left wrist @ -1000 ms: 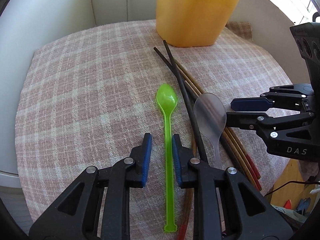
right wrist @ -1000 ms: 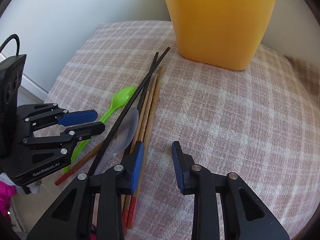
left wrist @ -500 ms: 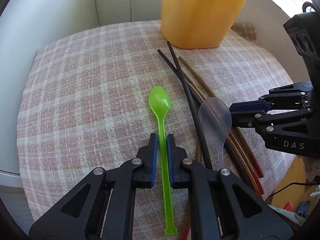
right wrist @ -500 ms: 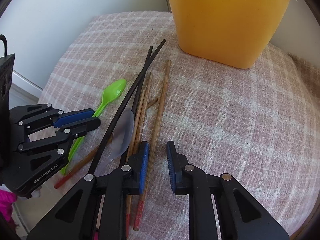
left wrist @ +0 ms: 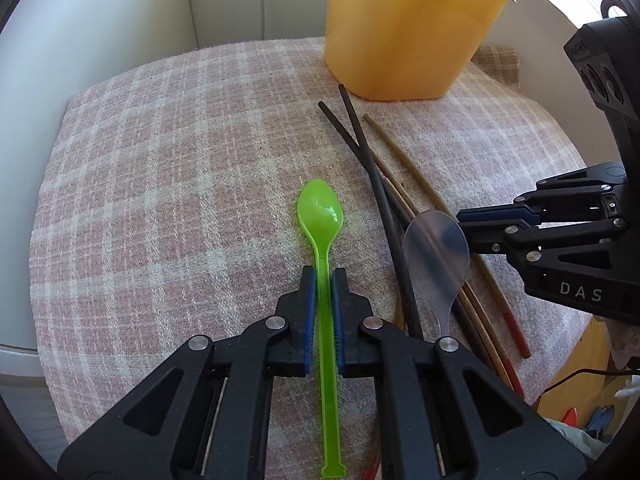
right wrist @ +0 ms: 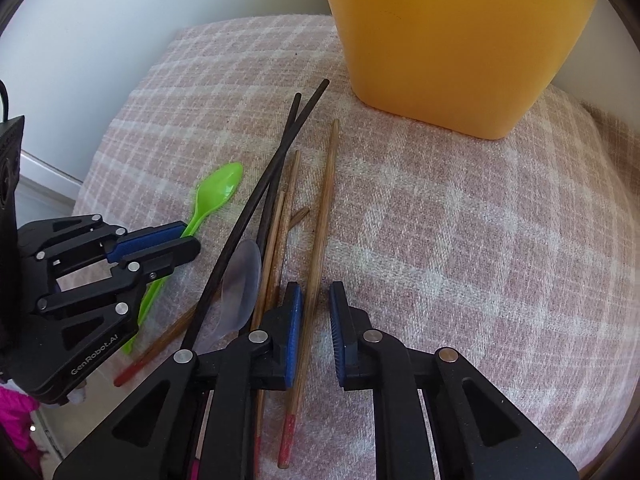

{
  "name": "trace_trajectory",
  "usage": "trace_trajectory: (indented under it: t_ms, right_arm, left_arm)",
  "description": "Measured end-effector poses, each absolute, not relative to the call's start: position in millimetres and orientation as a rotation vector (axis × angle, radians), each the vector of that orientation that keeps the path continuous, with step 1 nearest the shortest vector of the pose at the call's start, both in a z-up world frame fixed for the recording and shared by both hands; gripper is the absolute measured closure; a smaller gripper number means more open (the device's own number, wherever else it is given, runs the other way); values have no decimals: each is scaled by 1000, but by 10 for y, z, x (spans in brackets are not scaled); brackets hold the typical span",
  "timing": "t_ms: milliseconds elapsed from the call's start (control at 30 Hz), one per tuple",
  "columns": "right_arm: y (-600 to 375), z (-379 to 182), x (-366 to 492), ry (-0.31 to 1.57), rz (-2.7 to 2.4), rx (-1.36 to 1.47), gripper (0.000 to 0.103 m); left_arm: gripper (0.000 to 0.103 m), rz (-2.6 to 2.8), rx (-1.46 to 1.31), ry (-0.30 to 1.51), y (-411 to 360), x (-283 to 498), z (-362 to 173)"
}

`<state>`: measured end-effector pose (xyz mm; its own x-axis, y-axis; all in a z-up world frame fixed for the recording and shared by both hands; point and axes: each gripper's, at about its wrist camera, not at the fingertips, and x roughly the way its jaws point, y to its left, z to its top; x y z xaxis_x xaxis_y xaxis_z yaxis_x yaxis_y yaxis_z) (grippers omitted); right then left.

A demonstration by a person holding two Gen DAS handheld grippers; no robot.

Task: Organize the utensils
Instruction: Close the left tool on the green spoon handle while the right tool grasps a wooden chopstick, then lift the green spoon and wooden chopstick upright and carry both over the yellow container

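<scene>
My left gripper (left wrist: 323,276) is shut on the handle of a green plastic spoon (left wrist: 322,216) that lies on the pink checked cloth (left wrist: 160,200). My right gripper (right wrist: 316,312) is open, its jaws on either side of a wooden chopstick with a red end (right wrist: 320,248); the left pad touches it. Two black chopsticks (right wrist: 280,160), more wooden chopsticks (right wrist: 280,220) and a clear plastic spoon (right wrist: 240,280) lie in a loose pile between the grippers. The green spoon (right wrist: 218,192) and left gripper (right wrist: 176,236) also show in the right wrist view.
A tall yellow tub (left wrist: 404,28) stands at the back of the cloth, also in the right wrist view (right wrist: 460,40). White walls (left wrist: 100,20) rise behind and to the left. The cloth's edge drops off at the front and right.
My left gripper closed on the green spoon's handle. My right gripper moved left and narrowed around the outer wooden chopstick.
</scene>
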<state>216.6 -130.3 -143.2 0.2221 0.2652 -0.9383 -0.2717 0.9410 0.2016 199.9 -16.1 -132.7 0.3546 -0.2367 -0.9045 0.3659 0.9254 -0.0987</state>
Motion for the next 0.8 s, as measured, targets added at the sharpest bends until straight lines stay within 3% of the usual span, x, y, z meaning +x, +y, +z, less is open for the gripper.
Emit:
trace_trajectory:
  t_ms: [800]
  right_arm:
    - [-1444,-986,1756,1078,403,-30,98]
  left_arm:
    - [98,-415,-95,976,293,2043,-776]
